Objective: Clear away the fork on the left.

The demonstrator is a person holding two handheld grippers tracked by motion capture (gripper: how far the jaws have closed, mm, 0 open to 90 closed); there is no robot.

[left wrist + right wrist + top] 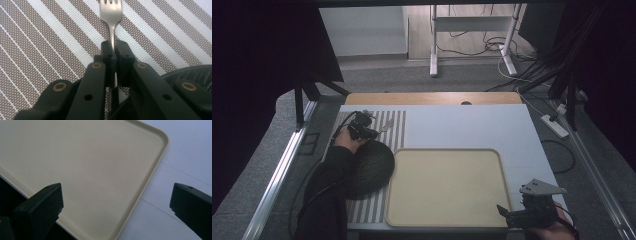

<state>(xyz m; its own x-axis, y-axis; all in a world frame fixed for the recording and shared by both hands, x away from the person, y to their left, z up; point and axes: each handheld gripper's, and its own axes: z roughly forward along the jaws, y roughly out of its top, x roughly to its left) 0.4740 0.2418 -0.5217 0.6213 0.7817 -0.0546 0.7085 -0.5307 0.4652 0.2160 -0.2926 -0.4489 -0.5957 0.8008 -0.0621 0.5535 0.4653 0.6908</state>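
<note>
A metal fork [111,15] is seen lying on a striped placemat [50,37], its tines pointing away from the left claw [114,47]. Its thin handle is clamped between the two black jaws of that claw, which are pressed together on it just behind the neck. In the high view the fork [385,127] is found at the far left part of the bench [472,125], on the striped placemat [398,125], with the left claw [371,132] held over it by the person's left hand [346,141]. Just beside that hand, nearer the person, a dark round bowl [373,167] is set on the same mat; its ribbed edge is also caught at the lower right of the left gripper view. To the right of the bowl, touching or nearly touching it, a beige tray [447,155] is laid on the bench. The right claw [508,214] is held at the near right corner of the tray [155,165], its jaws set wide apart with nothing between them.
</note>
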